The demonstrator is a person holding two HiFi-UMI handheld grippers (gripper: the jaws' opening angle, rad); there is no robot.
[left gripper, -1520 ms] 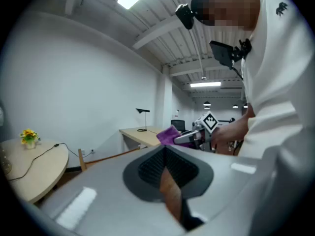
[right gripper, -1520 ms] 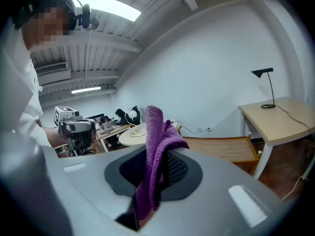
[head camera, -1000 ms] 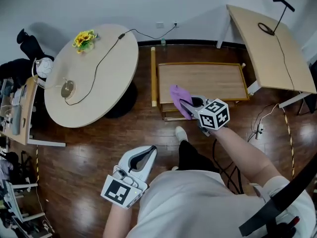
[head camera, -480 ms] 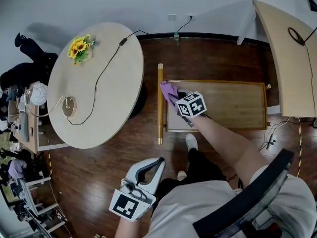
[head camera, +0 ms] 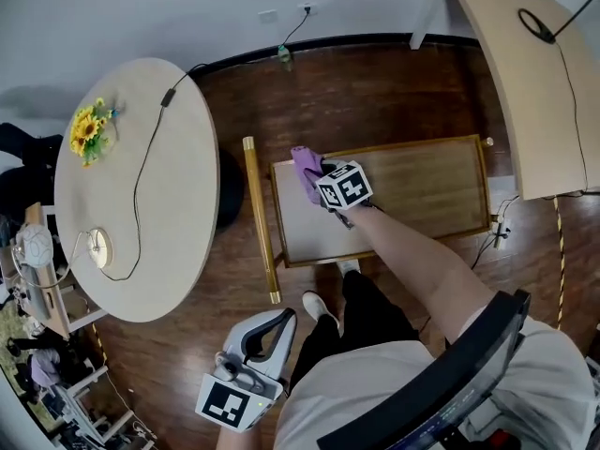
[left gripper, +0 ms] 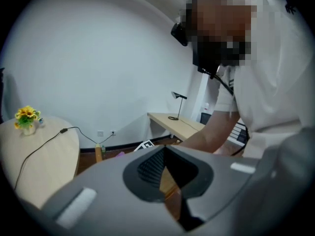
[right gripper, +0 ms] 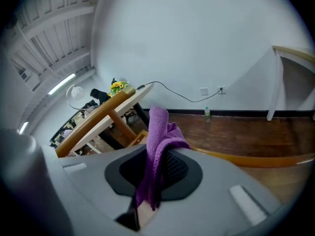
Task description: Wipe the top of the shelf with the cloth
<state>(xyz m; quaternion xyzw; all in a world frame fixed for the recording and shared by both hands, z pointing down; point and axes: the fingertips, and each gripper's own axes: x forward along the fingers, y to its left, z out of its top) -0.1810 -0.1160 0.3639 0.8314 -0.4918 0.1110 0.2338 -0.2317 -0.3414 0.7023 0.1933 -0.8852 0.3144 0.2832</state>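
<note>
The low wooden shelf (head camera: 427, 186) stands in the middle of the head view, its rimmed top bare. My right gripper (head camera: 317, 172) is shut on a purple cloth (head camera: 305, 165) over the top's left end, near the back corner. In the right gripper view the cloth (right gripper: 158, 141) hangs folded from between the jaws of the right gripper (right gripper: 153, 170), above the shelf's rim (right gripper: 246, 159). My left gripper (head camera: 277, 321) hangs low at my left side, shut and holding nothing; in its own view the left gripper (left gripper: 165, 167) points toward the shelf.
A round table (head camera: 141, 204) with sunflowers (head camera: 85, 129) and a cable stands to the left. A desk (head camera: 525, 73) is at the right. A wooden rail (head camera: 260, 218) runs beside the shelf's left end. A small bottle (head camera: 282, 56) stands by the wall.
My right gripper has carried the cloth from the shelf's front edge up onto the top and to its left end. The head view has shifted. The left gripper stays low.
</note>
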